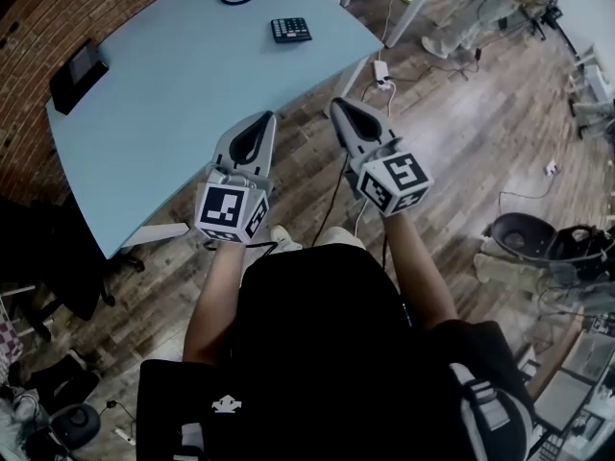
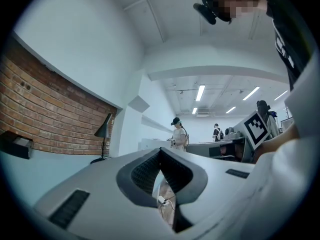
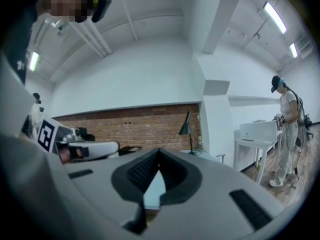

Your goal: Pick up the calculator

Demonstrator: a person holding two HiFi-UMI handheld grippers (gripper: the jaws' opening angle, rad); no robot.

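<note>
The left gripper (image 1: 261, 120) and right gripper (image 1: 338, 105) are both closed on nothing and held level side by side, probably because the calculator (image 1: 290, 30) lies well apart at twelve o'clock on the table (image 1: 163, 104).

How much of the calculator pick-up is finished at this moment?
Done: nothing yet. The calculator lies on the far side of the table, apart from both grippers. In hand: the left gripper and right gripper, both shut and empty, point toward it from the near edge. Left: reach it, open, grasp, lift.
</note>
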